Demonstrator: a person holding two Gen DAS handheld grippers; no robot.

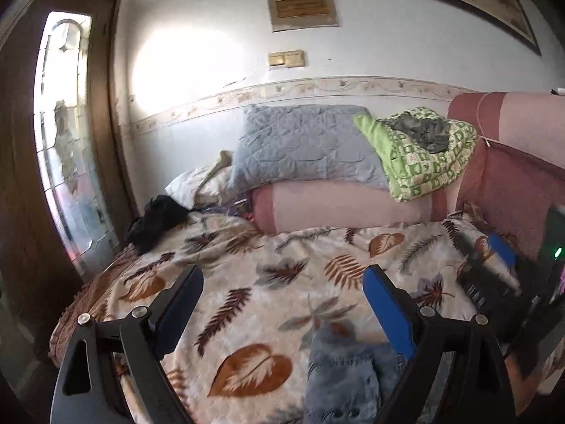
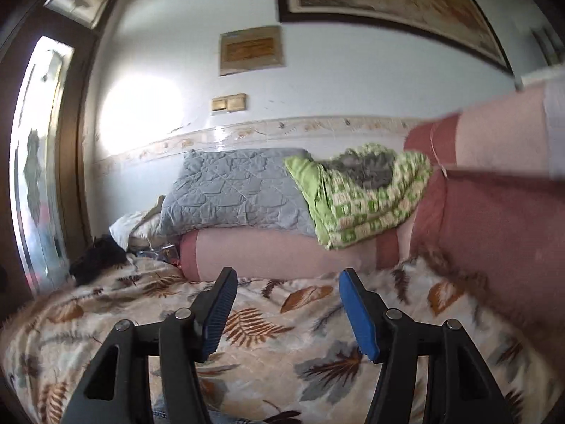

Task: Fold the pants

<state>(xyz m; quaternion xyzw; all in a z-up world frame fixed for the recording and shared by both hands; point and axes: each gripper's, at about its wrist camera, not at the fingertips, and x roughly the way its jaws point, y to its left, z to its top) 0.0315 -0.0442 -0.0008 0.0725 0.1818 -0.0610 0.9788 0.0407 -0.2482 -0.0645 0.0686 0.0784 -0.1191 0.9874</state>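
A piece of blue denim pants (image 1: pixel 348 371) lies on the leaf-patterned blanket (image 1: pixel 282 265) at the bottom of the left wrist view, below and between the fingers. My left gripper (image 1: pixel 284 277) is open and empty, held above the blanket. My right gripper (image 2: pixel 287 281) is open and empty, held above the blanket (image 2: pixel 282 346). A sliver of denim (image 2: pixel 160 413) shows at the bottom edge of the right wrist view. The right gripper also shows, blurred, at the right edge of the left wrist view (image 1: pixel 501 251).
A pink bolster (image 1: pixel 346 208) lies across the back of the bed with a grey quilted pillow (image 1: pixel 303 145) and a green patterned blanket (image 1: pixel 423 155) on it. A dark garment (image 1: pixel 155 219) sits at the back left. A pink headboard (image 1: pixel 512 176) is at the right, a door (image 1: pixel 63 141) at the left.
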